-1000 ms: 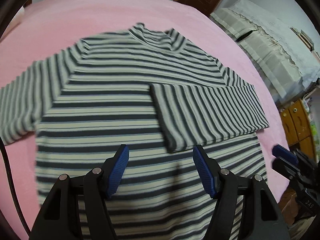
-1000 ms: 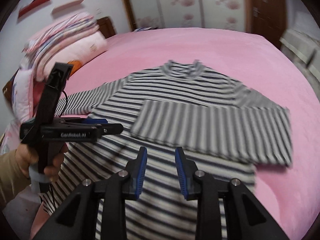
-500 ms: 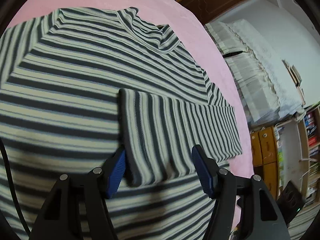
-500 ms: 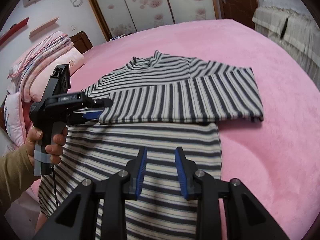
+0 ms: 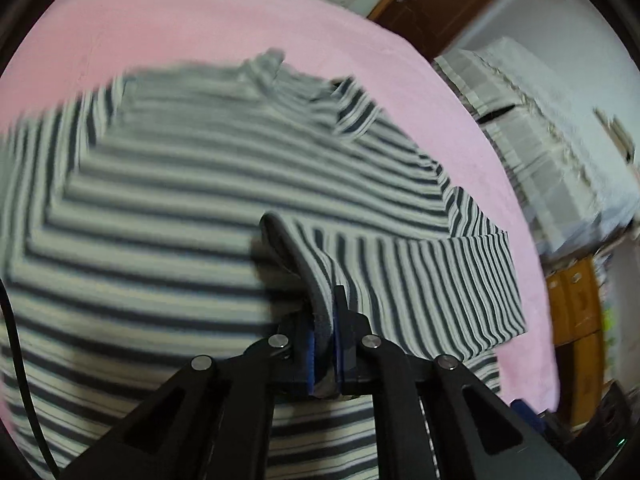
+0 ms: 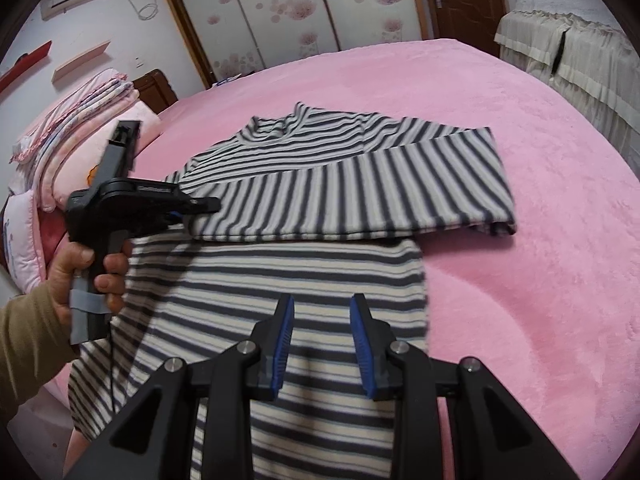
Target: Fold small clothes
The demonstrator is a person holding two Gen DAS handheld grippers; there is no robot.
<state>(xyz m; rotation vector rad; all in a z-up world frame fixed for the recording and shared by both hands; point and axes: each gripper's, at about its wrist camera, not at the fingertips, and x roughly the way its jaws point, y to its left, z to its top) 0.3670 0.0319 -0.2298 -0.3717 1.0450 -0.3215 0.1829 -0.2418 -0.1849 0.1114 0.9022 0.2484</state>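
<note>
Left tool [image 5: 323, 342] just pinched shut on the soft ribbed sleeve [image 5: 420, 280] cuff of the striped shirt [image 6: 304, 280]; right tool [image 6: 322, 344] hangs narrowly open over fuzzy pink bed [image 6: 520, 200].

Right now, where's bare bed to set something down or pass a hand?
Free: the pink blanket right of the striped shirt, out to the draped furniture, and the strip beyond its collar toward the wardrobe. Crowded: the pillow side, where stacked bedding and the left gripper, shut on the folded sleeve, sit.
</note>
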